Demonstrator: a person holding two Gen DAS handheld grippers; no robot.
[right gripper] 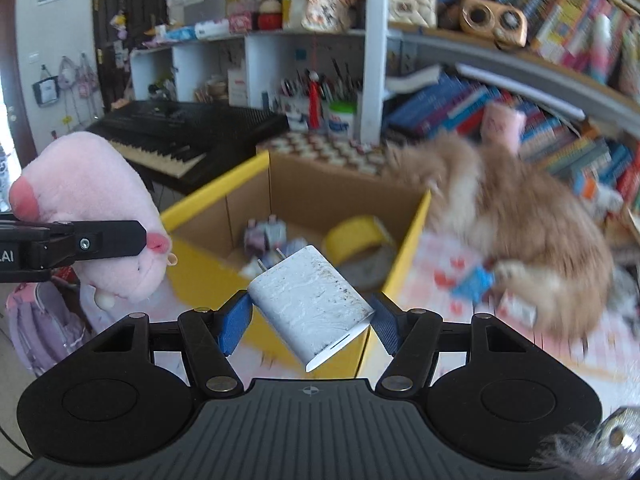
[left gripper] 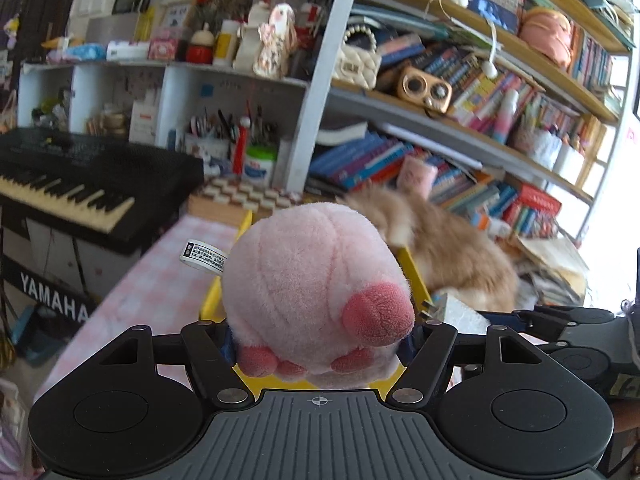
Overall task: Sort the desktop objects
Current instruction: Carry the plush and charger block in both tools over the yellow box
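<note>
A: Why was the pink plush pig (right gripper: 86, 208) held up at the left?

B: The left gripper (left gripper: 316, 344) had it clamped, ready for the yellow box (right gripper: 280, 216). The right gripper (right gripper: 310, 316) pinched the white charger (right gripper: 310, 308) above the box's near wall; the cat (right gripper: 520, 232) crowded its right rim.

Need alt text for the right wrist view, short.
The right gripper clamps a scuffed white charger above a yellow box holding a yellow tape roll. At left, the left gripper holds a pink plush; a blurred ginger cat is beside the box at right.
</note>
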